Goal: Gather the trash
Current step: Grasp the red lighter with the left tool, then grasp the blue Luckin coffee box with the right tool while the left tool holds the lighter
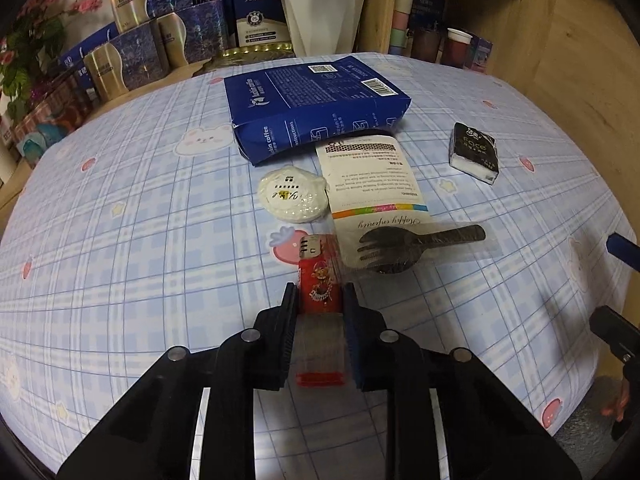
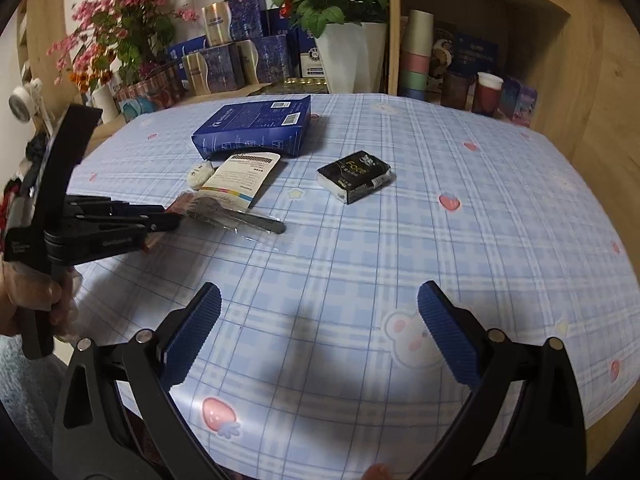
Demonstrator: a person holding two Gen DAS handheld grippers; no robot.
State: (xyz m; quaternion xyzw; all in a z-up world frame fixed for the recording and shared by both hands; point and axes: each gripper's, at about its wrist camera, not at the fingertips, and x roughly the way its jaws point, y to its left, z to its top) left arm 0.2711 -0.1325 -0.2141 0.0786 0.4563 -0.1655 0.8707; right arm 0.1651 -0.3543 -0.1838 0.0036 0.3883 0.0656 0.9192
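Left wrist: left gripper [image 1: 319,298] clamps red lighter [image 1: 318,284] — wrapped fork [image 1: 404,248] just beyond; right gripper [image 2: 320,320] gapes empty.

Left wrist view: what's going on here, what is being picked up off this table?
A person is clearing small items off a table covered with a blue plaid cloth, holding a gripper in each hand. The left gripper has its pads against a red lighter lying on the cloth. The right gripper hovers open over bare cloth, holding nothing. Waiting on the table: a wrapped black fork, a white round packet, a printed card, a black tissue pack and a blue coffee box.
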